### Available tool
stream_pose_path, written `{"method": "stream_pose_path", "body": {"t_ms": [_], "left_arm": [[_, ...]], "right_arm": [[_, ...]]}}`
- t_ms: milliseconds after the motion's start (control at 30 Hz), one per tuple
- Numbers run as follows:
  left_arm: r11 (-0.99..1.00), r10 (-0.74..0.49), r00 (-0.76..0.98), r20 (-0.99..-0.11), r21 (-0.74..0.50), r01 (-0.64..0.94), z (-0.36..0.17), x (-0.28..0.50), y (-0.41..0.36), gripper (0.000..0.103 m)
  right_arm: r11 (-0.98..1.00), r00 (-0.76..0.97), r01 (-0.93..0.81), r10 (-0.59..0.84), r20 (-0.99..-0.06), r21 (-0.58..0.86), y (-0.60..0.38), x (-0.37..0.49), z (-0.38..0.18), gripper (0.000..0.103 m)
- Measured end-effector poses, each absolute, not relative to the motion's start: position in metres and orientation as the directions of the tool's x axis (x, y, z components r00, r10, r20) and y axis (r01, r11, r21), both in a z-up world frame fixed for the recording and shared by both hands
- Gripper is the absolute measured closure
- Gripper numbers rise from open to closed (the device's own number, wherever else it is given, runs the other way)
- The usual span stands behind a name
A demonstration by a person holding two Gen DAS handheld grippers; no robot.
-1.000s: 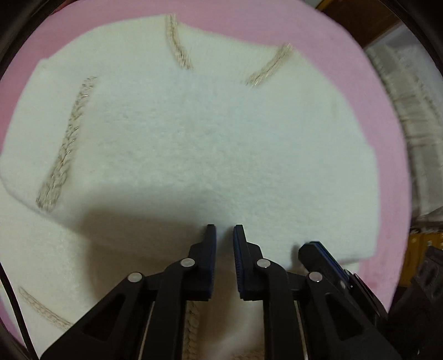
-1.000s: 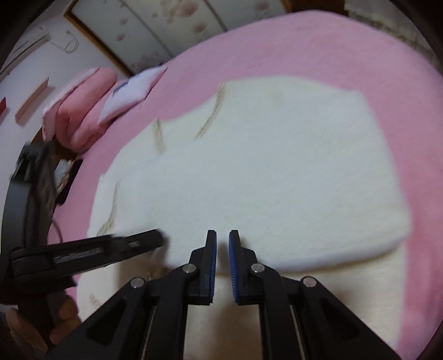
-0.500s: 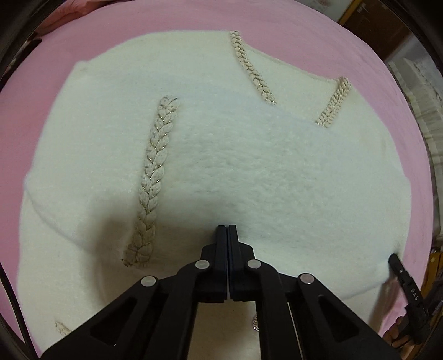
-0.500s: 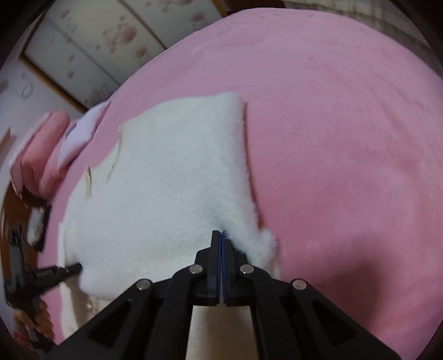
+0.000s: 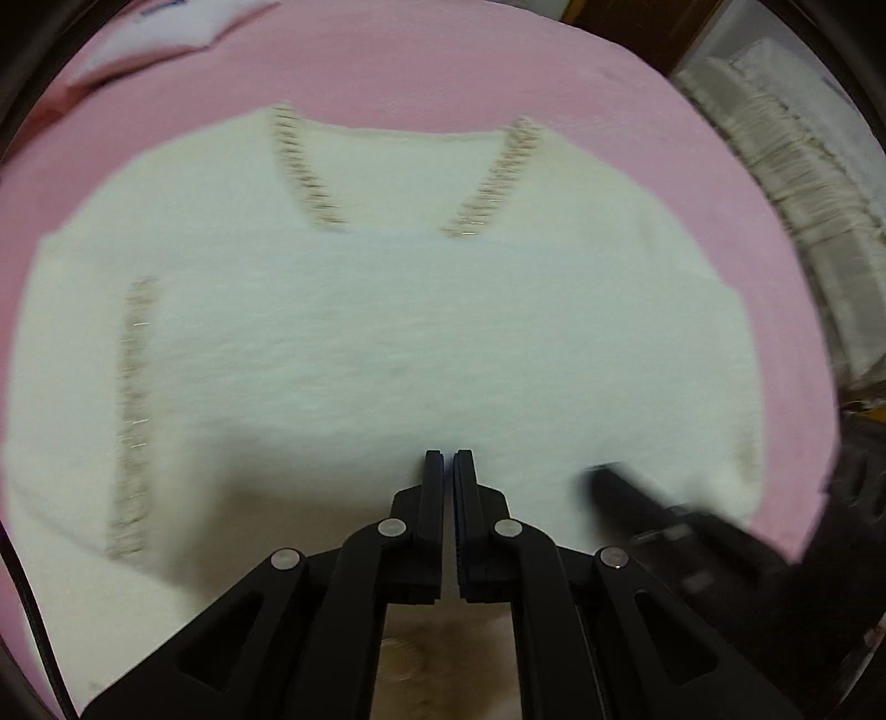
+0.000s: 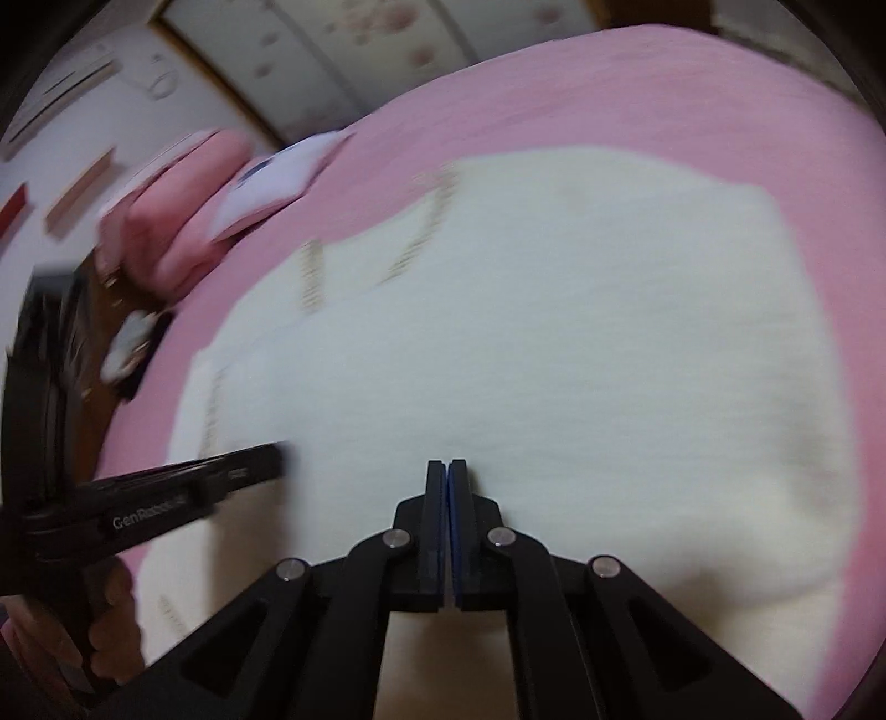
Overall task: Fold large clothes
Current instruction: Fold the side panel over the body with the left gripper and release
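A white fuzzy sweater (image 5: 421,332) with beige braided trim lies folded on a pink bed cover (image 5: 443,66); it also shows in the right wrist view (image 6: 554,343). My left gripper (image 5: 448,462) hovers at the near folded edge, its jaws nearly closed with a thin gap and nothing seen between them. My right gripper (image 6: 447,471) is shut above the sweater's near edge; no cloth shows between its jaws. Each gripper shows in the other's view, the right one blurred at the sweater's right corner (image 5: 653,509), the left one at the left (image 6: 183,493). Both views are motion-blurred.
Pink pillows (image 6: 171,221) and a white-and-blue cloth (image 6: 277,177) lie at the head of the bed. A pale knitted blanket (image 5: 797,210) sits beyond the bed's right side. A wall with a floral panel (image 6: 343,44) stands behind.
Both grippers have pulled back and up from the sweater's edge. The right view has swung back from the sweater's right corner to its middle. The left jaws now show a thin gap.
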State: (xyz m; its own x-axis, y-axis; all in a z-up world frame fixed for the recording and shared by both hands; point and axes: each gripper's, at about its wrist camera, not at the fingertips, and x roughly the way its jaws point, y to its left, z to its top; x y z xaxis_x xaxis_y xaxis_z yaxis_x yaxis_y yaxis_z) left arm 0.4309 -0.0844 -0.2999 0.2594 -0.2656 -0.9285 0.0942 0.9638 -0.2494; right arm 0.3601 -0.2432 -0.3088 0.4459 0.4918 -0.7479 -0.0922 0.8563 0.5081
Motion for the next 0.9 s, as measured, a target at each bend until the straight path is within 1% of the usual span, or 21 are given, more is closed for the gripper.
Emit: {"method": "stream_pose_path", "body": {"t_ms": [67, 200, 333, 367, 400, 433, 467, 500, 533, 600, 667, 700, 767, 900], "left_arm": [[0.964, -0.266, 0.267, -0.926, -0.26, 0.056, -0.305, 0.443, -0.085, 0.101], [0.944, -0.308, 0.297, -0.904, -0.33, -0.024, -0.311, 0.474, -0.072, 0.101], [0.932, -0.317, 0.344, -0.884, -0.358, -0.061, -0.316, 0.503, -0.051, 0.102], [0.931, -0.305, 0.351, -0.885, -0.355, -0.086, -0.322, 0.52, -0.044, 0.102], [0.93, -0.291, 0.358, -0.887, -0.35, -0.112, -0.323, 0.526, -0.035, 0.102], [0.931, -0.27, 0.366, -0.891, -0.339, -0.137, -0.324, 0.531, -0.026, 0.102], [0.937, -0.221, 0.379, -0.899, -0.303, -0.173, -0.324, 0.534, -0.012, 0.102], [0.945, -0.166, 0.391, -0.905, -0.26, -0.201, -0.323, 0.536, -0.002, 0.102], [0.954, -0.074, 0.401, -0.913, -0.182, -0.237, -0.322, 0.539, 0.01, 0.102], [0.956, 0.003, 0.375, -0.927, -0.107, -0.272, -0.329, 0.535, 0.028, 0.102], [0.947, -0.066, 0.382, -0.922, -0.178, -0.267, -0.333, 0.535, 0.053, 0.102], [0.943, -0.084, 0.389, -0.917, -0.199, -0.265, -0.333, 0.534, 0.06, 0.102], [0.953, -0.073, 0.39, -0.918, -0.179, -0.243, -0.332, 0.528, 0.07, 0.102], [0.978, 0.015, 0.383, -0.924, -0.067, -0.2, -0.326, 0.515, 0.055, 0.102]], "right_arm": [[0.836, 0.436, -0.092, 0.522, -0.733, 0.54, -0.237, 0.376, -0.315, 0.102], [0.818, 0.459, -0.057, 0.53, -0.713, 0.572, -0.254, 0.404, -0.324, 0.103], [0.852, 0.525, -0.015, 0.453, -0.721, 0.524, -0.295, 0.429, -0.322, 0.103], [0.84, 0.535, -0.011, 0.463, -0.707, 0.542, -0.311, 0.435, -0.322, 0.103], [0.859, 0.549, 0.032, 0.412, -0.727, 0.511, -0.324, 0.437, -0.321, 0.103], [0.89, 0.564, 0.091, 0.325, -0.76, 0.448, -0.341, 0.438, -0.32, 0.103], [0.89, 0.577, 0.116, 0.3, -0.76, 0.44, -0.357, 0.437, -0.319, 0.103], [0.891, 0.586, 0.162, 0.259, -0.768, 0.424, -0.372, 0.436, -0.318, 0.103], [0.888, 0.589, 0.216, 0.213, -0.779, 0.406, -0.387, 0.433, -0.317, 0.103], [0.856, 0.596, 0.285, 0.193, -0.779, 0.431, -0.41, 0.427, -0.317, 0.103], [0.795, 0.607, 0.332, 0.233, -0.76, 0.508, -0.423, 0.421, -0.319, 0.103], [0.79, 0.605, 0.337, 0.235, -0.761, 0.512, -0.421, 0.419, -0.319, 0.103], [0.817, 0.592, 0.331, 0.209, -0.778, 0.472, -0.412, 0.418, -0.317, 0.103], [0.838, 0.553, 0.356, 0.168, -0.816, 0.413, -0.401, 0.407, -0.313, 0.103]]}}
